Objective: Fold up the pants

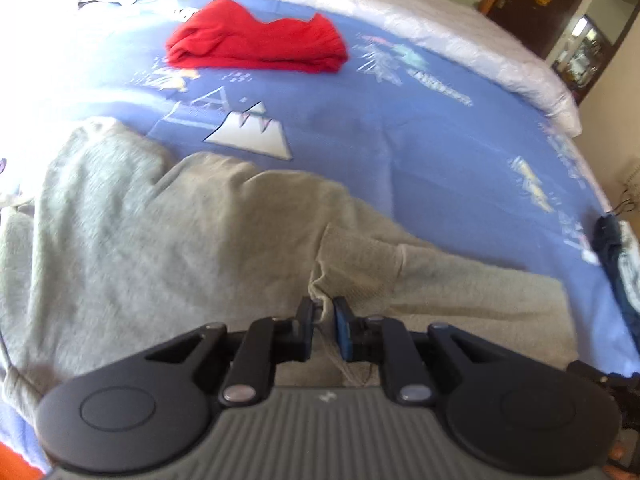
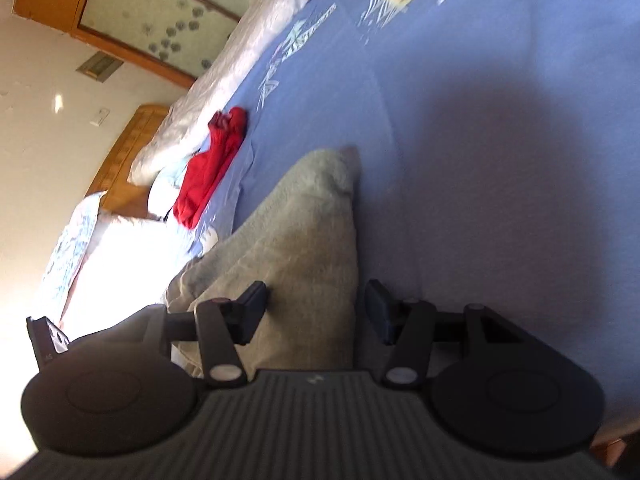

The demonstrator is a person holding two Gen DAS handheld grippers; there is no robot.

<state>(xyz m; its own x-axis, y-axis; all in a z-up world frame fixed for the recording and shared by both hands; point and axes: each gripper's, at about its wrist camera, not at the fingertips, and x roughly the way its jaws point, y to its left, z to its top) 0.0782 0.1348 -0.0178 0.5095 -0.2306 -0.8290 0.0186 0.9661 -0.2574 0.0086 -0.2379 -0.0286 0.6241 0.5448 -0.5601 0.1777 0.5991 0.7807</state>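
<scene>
Grey pants [image 1: 168, 240] lie rumpled on the blue bedspread [image 1: 380, 140], filling the near half of the left wrist view. My left gripper [image 1: 322, 320] is shut on a pinch of the grey cloth near its edge. In the right wrist view the grey pants [image 2: 304, 240] run away from me across the bedspread [image 2: 480, 140]. My right gripper [image 2: 316, 308] is open, its two fingers astride the near part of the pants, not closed on it.
A folded red garment [image 1: 256, 46] lies further up the bed; it also shows in the right wrist view [image 2: 208, 172]. A white quilt [image 1: 440, 28] runs along the far side. Dark clothes [image 1: 612, 248] sit at the right bed edge. A wooden headboard [image 2: 124, 152] stands beyond.
</scene>
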